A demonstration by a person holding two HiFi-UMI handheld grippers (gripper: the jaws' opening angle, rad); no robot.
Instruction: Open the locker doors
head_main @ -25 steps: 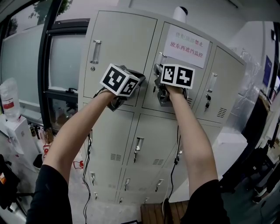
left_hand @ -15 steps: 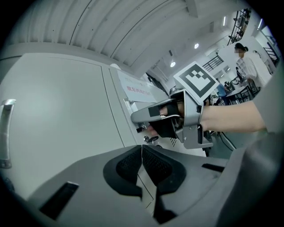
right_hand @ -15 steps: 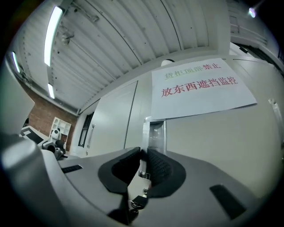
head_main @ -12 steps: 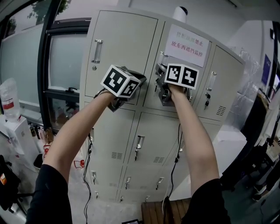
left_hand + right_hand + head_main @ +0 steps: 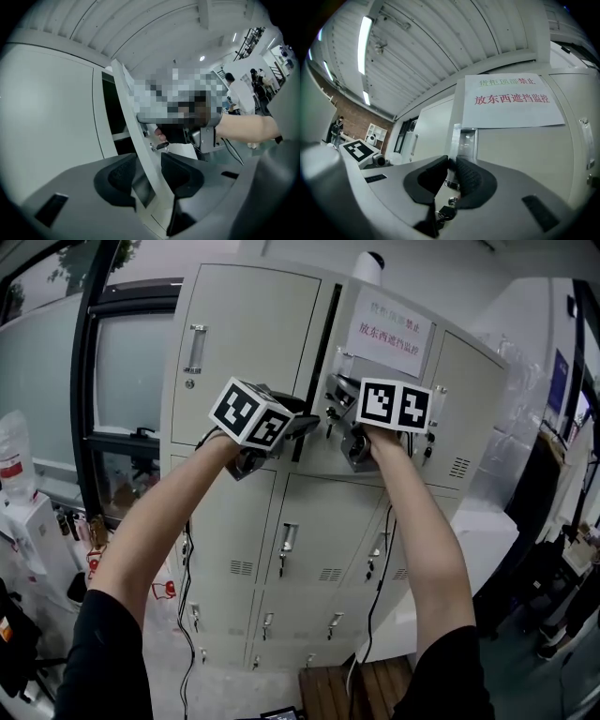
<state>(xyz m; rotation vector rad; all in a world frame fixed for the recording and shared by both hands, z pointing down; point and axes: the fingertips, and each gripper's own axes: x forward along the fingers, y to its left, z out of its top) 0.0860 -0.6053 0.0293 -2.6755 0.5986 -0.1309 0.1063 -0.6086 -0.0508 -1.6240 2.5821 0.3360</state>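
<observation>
A grey locker bank fills the head view. Its top middle door [image 5: 328, 456], with a white paper sign [image 5: 389, 334], stands ajar, and a dark gap [image 5: 314, 371] shows along its left edge. My right gripper [image 5: 345, 423] is shut on that door's chrome handle [image 5: 461, 140], just above the key [image 5: 445, 211] in the lock. My left gripper [image 5: 298, 426] is at the door's free edge [image 5: 136, 126]. Its jaws are opening, with the edge running between the pads [image 5: 180, 173] and the pads apart from it.
The top left door [image 5: 244, 334] and top right door [image 5: 464, 399] are closed, as are the lower lockers [image 5: 309, 549]. A window [image 5: 122, 381] is on the left beside a water bottle [image 5: 14, 456]. Cables hang down the locker fronts. A wooden platform [image 5: 328, 690] lies below.
The top middle door has swung out from closed, and a dark gap has opened at its left edge. My left jaws have spread apart. The right gripper stays on the handle.
</observation>
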